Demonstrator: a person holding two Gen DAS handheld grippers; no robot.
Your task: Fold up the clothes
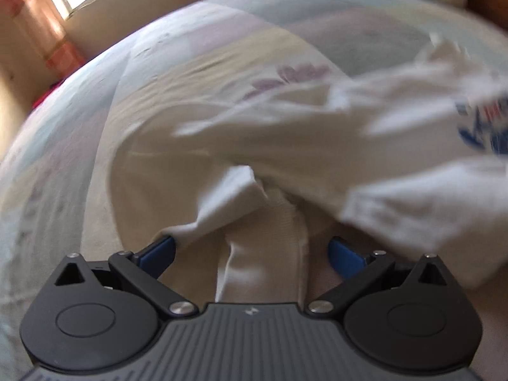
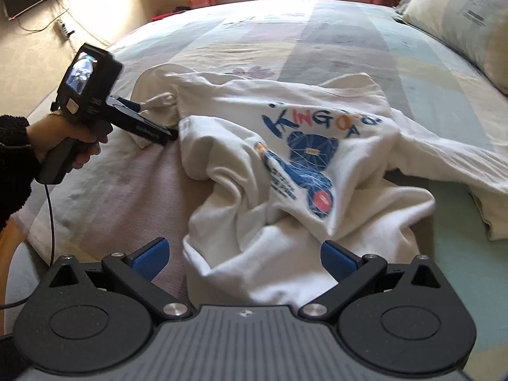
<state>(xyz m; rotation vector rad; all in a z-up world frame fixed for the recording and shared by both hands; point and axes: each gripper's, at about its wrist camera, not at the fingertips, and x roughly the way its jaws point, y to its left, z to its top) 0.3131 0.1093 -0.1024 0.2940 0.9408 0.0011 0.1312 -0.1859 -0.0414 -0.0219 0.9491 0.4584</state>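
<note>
White sweatshirt (image 2: 285, 165) lies crumpled on bed (image 2: 317, 31), print up, no fold visible; folding left to do. L gripper (image 1: 250, 247) fingers spread around a cuff/sleeve end; R gripper (image 2: 244, 254) fingers apart, over near hem, gripping nothing.

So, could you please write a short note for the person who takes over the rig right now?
Left gripper: open, a strip of the white shirt lies between its fingers, not clamped.
Right gripper: open, at the near hem of the shirt.
The shirt lies crumpled on the bed, print up, one sleeve stretched to the right.
Done: no fold yet.
Left: spread it flat, fold the sleeves, then the body.
</note>
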